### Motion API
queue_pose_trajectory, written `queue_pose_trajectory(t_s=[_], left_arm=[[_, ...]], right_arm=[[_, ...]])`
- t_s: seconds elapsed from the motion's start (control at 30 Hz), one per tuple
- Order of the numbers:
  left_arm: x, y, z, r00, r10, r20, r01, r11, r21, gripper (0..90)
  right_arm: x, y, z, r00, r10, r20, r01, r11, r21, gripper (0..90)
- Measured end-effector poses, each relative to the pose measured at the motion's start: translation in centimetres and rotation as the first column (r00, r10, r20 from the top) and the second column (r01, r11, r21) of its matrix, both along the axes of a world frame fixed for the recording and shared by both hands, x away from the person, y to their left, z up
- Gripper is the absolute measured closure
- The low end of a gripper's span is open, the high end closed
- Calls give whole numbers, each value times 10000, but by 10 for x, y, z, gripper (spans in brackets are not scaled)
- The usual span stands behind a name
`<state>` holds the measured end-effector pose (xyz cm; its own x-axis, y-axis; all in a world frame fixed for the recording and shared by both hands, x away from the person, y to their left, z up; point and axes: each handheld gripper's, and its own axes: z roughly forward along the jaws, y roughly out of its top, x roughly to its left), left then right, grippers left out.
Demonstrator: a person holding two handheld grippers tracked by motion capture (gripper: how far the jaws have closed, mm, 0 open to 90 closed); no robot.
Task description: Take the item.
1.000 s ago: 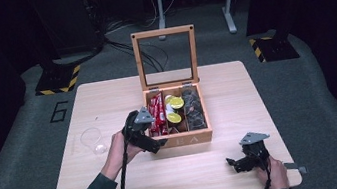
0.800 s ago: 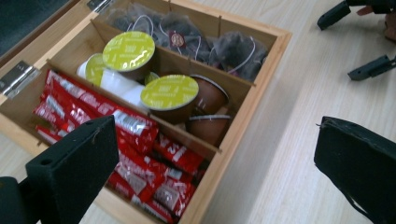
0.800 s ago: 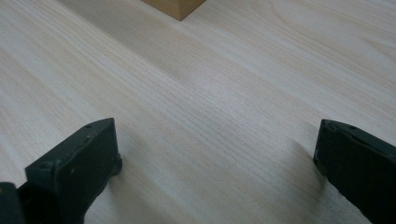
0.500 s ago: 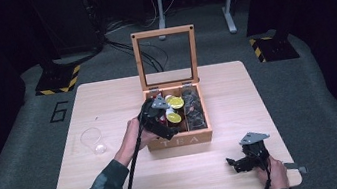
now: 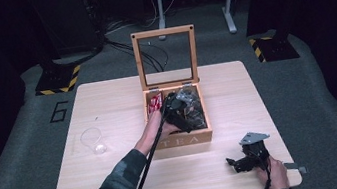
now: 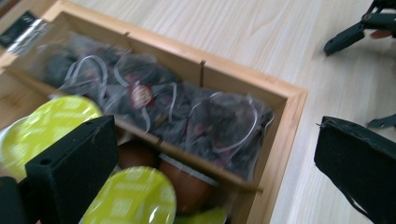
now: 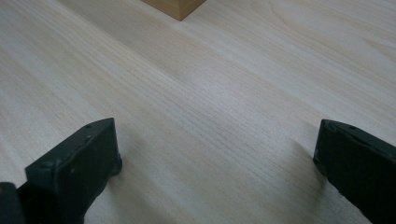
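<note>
At the far left of the table (image 5: pixel 107 103) we see a small clear plastic piece (image 5: pixel 93 141) lying by itself, well apart from everything else. Moving right, our left gripper (image 5: pixel 178 115) hangs over the wooden tea box (image 5: pixel 188 139), whose glass-framed lid (image 5: pixel 166 57) stands upright at the back. In the left gripper view its jaws are spread wide and hold nothing; between them lie the box's compartments, with yellow-green lidded capsules (image 6: pixel 46 128) in the nearer row just by the left jaw, and clear bags of dark tea (image 6: pixel 149 100) in the row beyond the thin wooden divider. From above, red packets (image 5: pixel 155 104) fill the box's left compartment. Further right, near the table's front edge, our right gripper (image 5: pixel 242 162) rests low on the bare wood, well apart from the box; the right gripper view shows its jaws wide apart and empty, with a corner of the box (image 7: pixel 175 7) at the top.
</note>
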<state>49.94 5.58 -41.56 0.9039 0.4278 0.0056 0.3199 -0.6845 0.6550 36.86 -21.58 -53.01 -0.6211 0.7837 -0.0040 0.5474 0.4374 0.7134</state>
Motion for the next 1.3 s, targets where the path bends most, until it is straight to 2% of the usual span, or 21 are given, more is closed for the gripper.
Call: queue_pose_trajectory(t_s=[0.1, 0.2, 0.23, 0.3, 0.37, 0.43, 0.6, 0.8, 0.97, 1.17, 1.23, 1.27, 1.3], left_arm=[[2, -8, -3, 9999, -89, -48, 90, 9999, 101, 23], [3, -14, -8, 9995, -234, -194, 238, 9996, 182, 159], [3, -14, -8, 9995, -234, -194, 238, 9996, 182, 162], [4, -18, -10, 9986, -366, -373, 372, 9992, 160, 250], [5, -21, -13, 9984, -387, -415, 397, 9990, 220, 282], [5, -24, -16, 9985, -263, -486, 282, 9988, 390, 356], [9, -28, -24, 9950, -206, -976, 255, 9985, 491, 481], [7, -32, -28, 9943, -211, -1049, 289, 9969, 731, 689], [6, -32, -29, 9943, -148, -1054, 222, 9973, 694, 758], [5, -29, -28, 9960, -145, -886, 194, 9983, 557, 775], [3, -26, -25, 9961, -118, -870, 151, 9992, 383, 776], [3, -23, -21, 9964, -147, -834, 158, 9998, 125, 777], [3, -21, -19, 9972, -164, -732, 172, 9998, 104, 777]], right_arm=[[0, 0, 0, 10000, 4, -10, -4, 10000, -5, 0], [0, 0, 0, 10000, -5, -8, 5, 10000, 6, 0], [0, 0, 0, 10000, -5, -8, 5, 10000, 6, 0], [0, 0, 0, 10000, 0, -5, 1, 10000, 4, 0], [0, 0, 0, 10000, 0, -3, 0, 10000, 2, 0], [0, 0, 0, 10000, 11, 16, -11, 10000, -6, 0], [0, 0, 0, 10000, -70, -5, 70, 10000, 16, 0], [0, 1, 0, 10000, -95, 31, 95, 9999, 48, 0], [0, 0, 0, 10000, -92, 27, 92, 9999, 43, 0], [0, 1, 0, 10000, -92, 31, 92, 9999, 42, 0], [0, 1, 0, 10000, -91, 29, 91, 9999, 48, 0], [0, 1, 0, 10000, -100, 1, 100, 9999, 51, 0], [0, 1, 0, 10000, -94, 8, 94, 9999, 48, 0]])
